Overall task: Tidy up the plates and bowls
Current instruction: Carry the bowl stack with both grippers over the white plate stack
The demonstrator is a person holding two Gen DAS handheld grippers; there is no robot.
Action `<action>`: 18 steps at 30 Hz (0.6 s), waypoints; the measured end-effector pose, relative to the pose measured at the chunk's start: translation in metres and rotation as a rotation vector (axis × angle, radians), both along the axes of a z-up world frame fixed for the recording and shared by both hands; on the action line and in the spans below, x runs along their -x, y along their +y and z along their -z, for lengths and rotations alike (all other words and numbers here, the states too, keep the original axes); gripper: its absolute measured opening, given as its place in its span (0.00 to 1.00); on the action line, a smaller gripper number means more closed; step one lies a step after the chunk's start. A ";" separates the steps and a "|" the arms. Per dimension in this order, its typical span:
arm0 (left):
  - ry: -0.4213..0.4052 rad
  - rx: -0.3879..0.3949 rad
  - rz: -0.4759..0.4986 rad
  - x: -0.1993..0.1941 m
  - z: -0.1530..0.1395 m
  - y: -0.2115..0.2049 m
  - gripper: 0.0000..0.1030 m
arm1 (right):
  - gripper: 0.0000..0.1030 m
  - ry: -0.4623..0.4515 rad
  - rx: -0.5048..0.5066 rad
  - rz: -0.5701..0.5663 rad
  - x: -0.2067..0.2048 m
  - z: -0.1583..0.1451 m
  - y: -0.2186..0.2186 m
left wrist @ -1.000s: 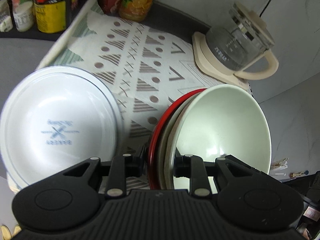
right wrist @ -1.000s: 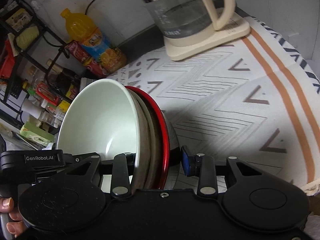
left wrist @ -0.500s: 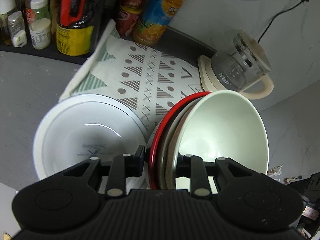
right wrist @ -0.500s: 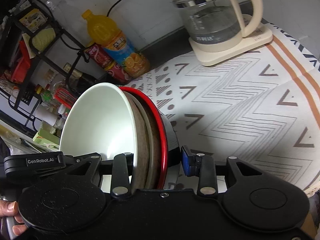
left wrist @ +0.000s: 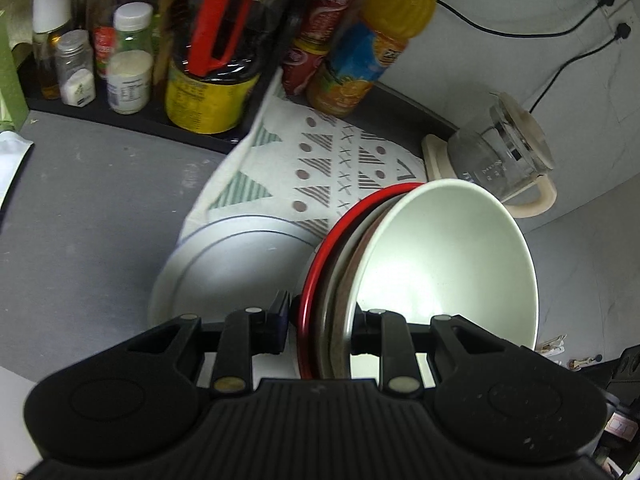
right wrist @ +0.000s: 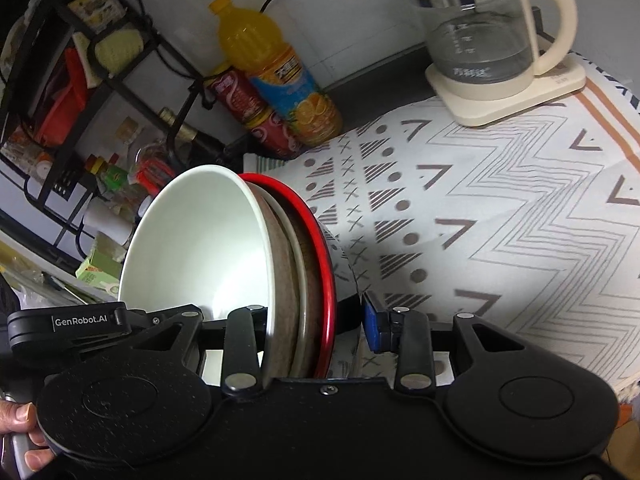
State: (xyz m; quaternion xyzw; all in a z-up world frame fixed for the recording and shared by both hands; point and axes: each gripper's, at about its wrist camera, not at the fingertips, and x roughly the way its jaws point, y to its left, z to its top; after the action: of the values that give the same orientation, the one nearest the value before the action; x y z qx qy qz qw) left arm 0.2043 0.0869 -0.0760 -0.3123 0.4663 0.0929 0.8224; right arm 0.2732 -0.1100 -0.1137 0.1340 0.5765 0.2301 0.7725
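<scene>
A nested stack of bowls [left wrist: 440, 264] is held on edge in the air: a pale white bowl inside, brownish ones behind it, a red-rimmed one outermost [left wrist: 320, 264]. My left gripper [left wrist: 320, 324] is shut on the stack's rim. My right gripper [right wrist: 316, 320] spans the same stack [right wrist: 200, 248] from the other side; its blue-padded right finger [right wrist: 374, 326] stands slightly off the red rim [right wrist: 326, 264]. A stack of white plates [left wrist: 232, 268] lies on the grey counter below, left of the bowls.
A patterned cloth [right wrist: 500, 220] covers the counter. A glass kettle on a cream base [right wrist: 480, 40] stands at the back. An orange juice bottle [right wrist: 276, 76] and red cans [right wrist: 248, 116] stand by the wall. A rack of jars and bottles [left wrist: 128, 60] is at the left.
Both grippers have lifted the bowl stack up and back. The white plates have dropped lower and farther away in the left view, and more of the rack and bottles shows.
</scene>
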 end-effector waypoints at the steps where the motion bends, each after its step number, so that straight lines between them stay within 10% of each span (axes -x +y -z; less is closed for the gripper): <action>1: 0.004 0.006 0.002 0.001 0.003 0.005 0.24 | 0.34 0.000 0.005 -0.004 0.002 0.000 0.005; 18: 0.075 0.028 0.087 0.012 0.049 0.054 0.24 | 0.33 0.055 0.093 0.049 0.042 0.036 0.058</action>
State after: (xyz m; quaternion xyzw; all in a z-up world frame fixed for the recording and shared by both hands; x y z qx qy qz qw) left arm 0.1928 0.1413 -0.1253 -0.2993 0.5112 0.0623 0.8033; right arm 0.2308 -0.0523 -0.1496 0.1186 0.6038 0.1803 0.7673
